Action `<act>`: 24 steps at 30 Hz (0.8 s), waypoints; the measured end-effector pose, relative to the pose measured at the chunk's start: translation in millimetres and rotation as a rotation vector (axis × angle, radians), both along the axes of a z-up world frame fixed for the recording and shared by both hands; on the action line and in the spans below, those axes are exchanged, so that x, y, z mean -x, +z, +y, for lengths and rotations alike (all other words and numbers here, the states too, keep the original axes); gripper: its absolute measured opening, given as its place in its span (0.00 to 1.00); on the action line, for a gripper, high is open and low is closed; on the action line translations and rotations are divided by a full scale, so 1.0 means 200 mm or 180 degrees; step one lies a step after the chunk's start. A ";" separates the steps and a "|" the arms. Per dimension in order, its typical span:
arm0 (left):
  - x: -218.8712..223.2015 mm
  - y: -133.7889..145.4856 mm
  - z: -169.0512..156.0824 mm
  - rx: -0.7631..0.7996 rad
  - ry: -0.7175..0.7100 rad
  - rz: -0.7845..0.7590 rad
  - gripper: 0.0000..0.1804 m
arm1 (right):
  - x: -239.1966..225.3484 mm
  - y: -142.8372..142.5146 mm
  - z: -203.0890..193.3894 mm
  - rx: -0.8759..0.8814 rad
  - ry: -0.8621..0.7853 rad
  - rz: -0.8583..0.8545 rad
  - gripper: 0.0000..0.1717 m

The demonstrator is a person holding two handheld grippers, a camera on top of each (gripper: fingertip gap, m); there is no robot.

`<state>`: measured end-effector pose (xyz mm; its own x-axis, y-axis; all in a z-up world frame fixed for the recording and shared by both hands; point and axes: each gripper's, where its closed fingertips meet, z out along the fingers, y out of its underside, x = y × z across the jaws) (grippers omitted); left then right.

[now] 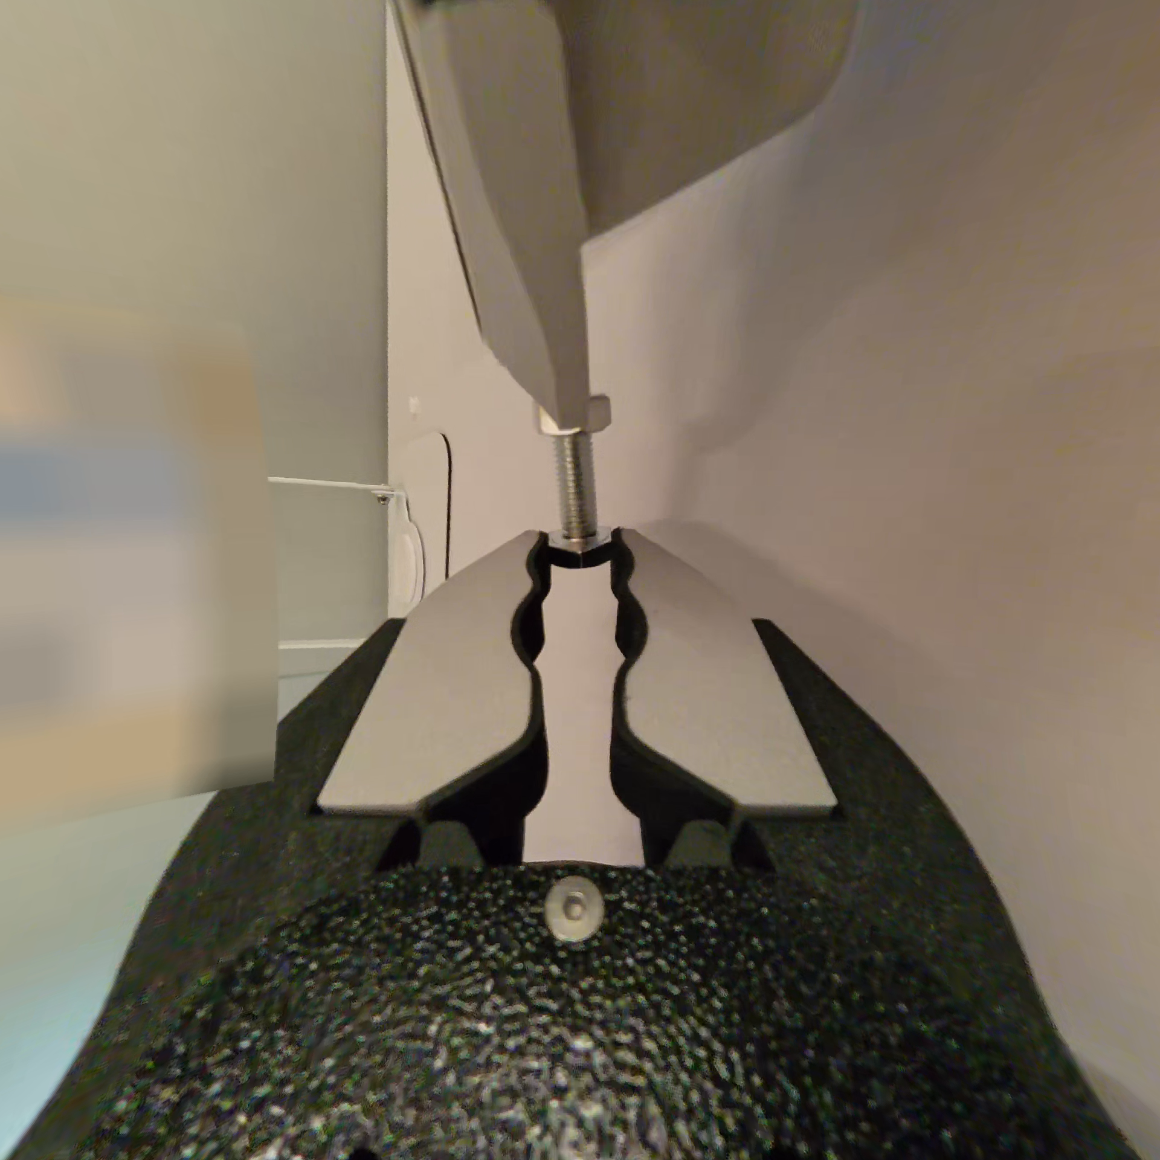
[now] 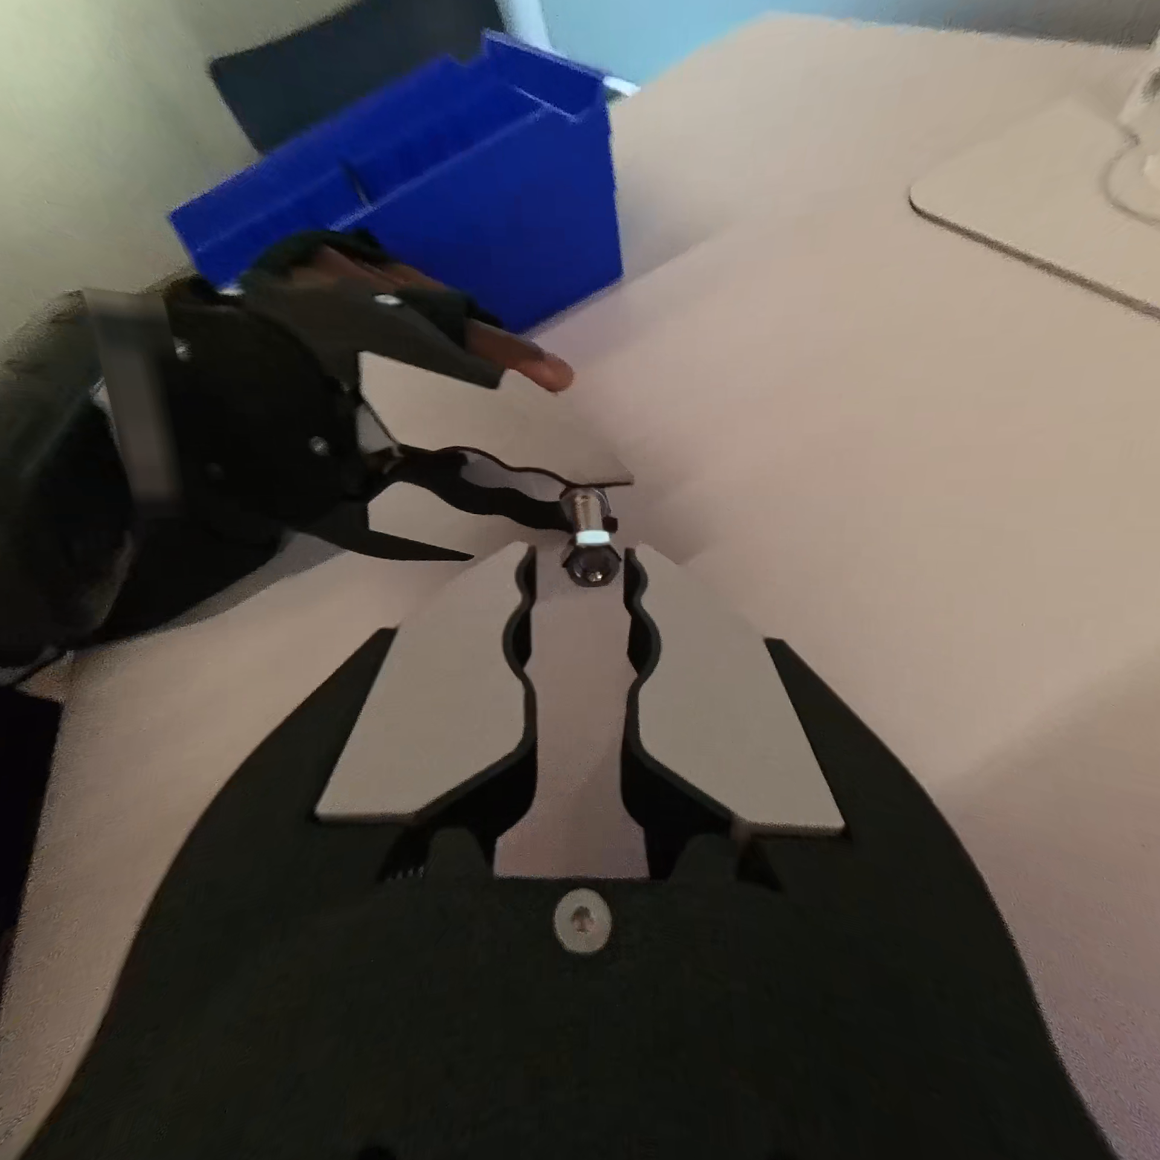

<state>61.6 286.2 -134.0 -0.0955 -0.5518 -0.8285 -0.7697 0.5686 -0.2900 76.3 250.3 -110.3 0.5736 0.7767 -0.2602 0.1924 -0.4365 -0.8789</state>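
At far left of the right wrist view, a blurred hand [image 2: 389, 301] holds the left gripper [image 1: 579, 545], its body partly cut off; its fingertips are clamped on the hexagonal head of a silver threaded steel bolt [image 1: 574, 483]. A hex steel nut [image 2: 590, 541] sits on the bolt's other end. The right gripper [image 2: 580, 558] stands narrowly open around that nut, gaps showing either side. A blue plastic bin [image 2: 515, 207] behind is smeared by motion.
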 end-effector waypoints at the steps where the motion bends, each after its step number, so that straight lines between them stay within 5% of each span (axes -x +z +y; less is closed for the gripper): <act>1: 0.00 0.01 0.00 0.0081 -0.0005 -0.0087 0.10 | 0.00 0.03 0.00 -0.0193 0.0073 -0.0047 0.18; 8: 0.00 0.00 -0.05 0.0678 -0.0149 -0.0351 0.10 | -0.05 -0.01 0.00 -0.1808 0.0362 -0.1526 0.23; 14: 0.00 -0.03 -0.09 0.0961 -0.0268 -0.0238 0.10 | 0.01 0.00 -0.05 -0.2373 0.0629 -0.1742 0.20; 20: 0.00 -0.07 -0.13 0.0999 -0.0389 -0.0082 0.10 | 0.04 -0.05 -0.07 -0.2357 0.0745 -0.1893 0.11; 24: 0.00 -0.05 -0.07 0.0535 -0.0229 0.0000 0.10 | 0.03 -0.06 -0.02 -0.1416 0.0341 -0.1437 0.10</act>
<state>61.3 272.4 -145.0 -0.1397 -0.6742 -0.7252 -0.7289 0.5657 -0.3856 69.9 245.5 -122.3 0.4646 0.8138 0.3491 0.6081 -0.0067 -0.7938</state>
